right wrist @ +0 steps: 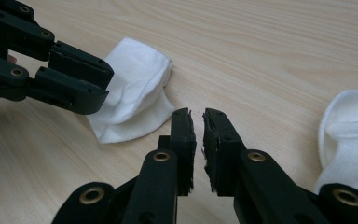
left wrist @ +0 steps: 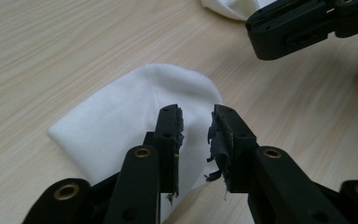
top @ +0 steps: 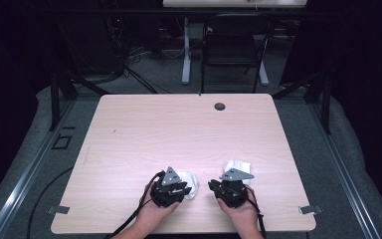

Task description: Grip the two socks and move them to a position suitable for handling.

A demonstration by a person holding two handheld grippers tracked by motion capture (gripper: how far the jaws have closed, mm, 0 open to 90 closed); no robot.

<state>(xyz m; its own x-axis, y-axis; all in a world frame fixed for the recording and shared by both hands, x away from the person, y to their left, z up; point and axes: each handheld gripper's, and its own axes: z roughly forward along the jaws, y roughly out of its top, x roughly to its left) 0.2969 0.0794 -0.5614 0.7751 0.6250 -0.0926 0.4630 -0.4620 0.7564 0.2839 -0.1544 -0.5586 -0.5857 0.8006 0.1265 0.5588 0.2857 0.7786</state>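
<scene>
Two white socks lie on the light wood table [top: 179,124] near its front edge. The left sock [top: 192,183] [left wrist: 130,112] is folded and lies flat under my left gripper [top: 184,186] [left wrist: 198,116]. Its jaws stand apart above the cloth and do not press on it. The right sock [top: 238,166] [right wrist: 349,130] lies crumpled just beyond my right gripper [top: 215,186] [right wrist: 196,116], whose jaws stand a narrow gap apart over bare wood with nothing between them. In the right gripper view the left gripper [right wrist: 74,79] hovers at the left sock [right wrist: 135,88].
A round cable hole [top: 220,106] sits near the table's far edge. A black chair [top: 234,45] and a white desk leg [top: 186,55] stand beyond the table. Black cables trail from the grippers off the front edge.
</scene>
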